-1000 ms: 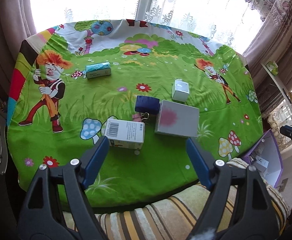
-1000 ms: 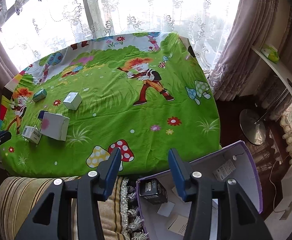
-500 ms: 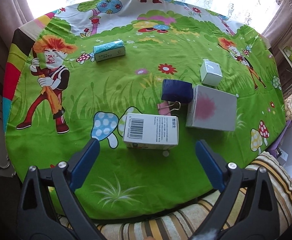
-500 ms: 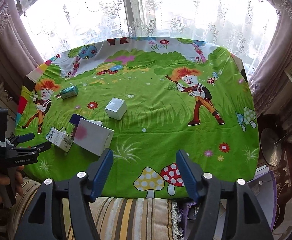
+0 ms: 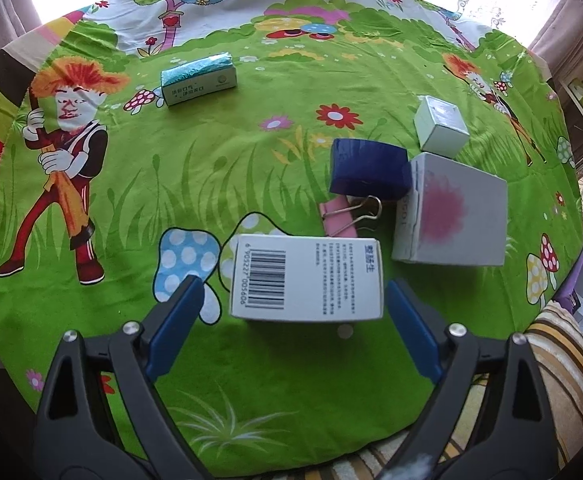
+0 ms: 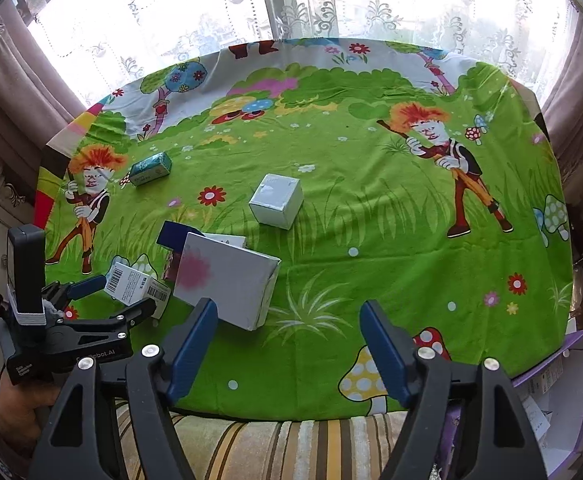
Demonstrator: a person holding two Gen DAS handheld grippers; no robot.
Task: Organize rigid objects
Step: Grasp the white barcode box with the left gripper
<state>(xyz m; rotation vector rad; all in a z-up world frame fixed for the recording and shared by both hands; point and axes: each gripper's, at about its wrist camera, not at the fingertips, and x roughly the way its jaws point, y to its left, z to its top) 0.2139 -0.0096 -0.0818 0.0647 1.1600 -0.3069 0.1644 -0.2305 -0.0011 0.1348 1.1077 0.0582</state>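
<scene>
Spread wide, the left gripper [image 5: 291, 312] is placed around the barcode box [image 5: 305, 278] on the table [image 5: 251, 152], untouched. A pick-up is judged begun; closing is needed next. Spread too, the right gripper [image 6: 287, 344] is held empty.

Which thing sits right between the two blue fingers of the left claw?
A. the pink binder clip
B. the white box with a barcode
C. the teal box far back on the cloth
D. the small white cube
B: in the left wrist view the white box with a barcode lies in the gap of the open left claw, not yet clamped; the other three lie farther away on the cloth.
</scene>
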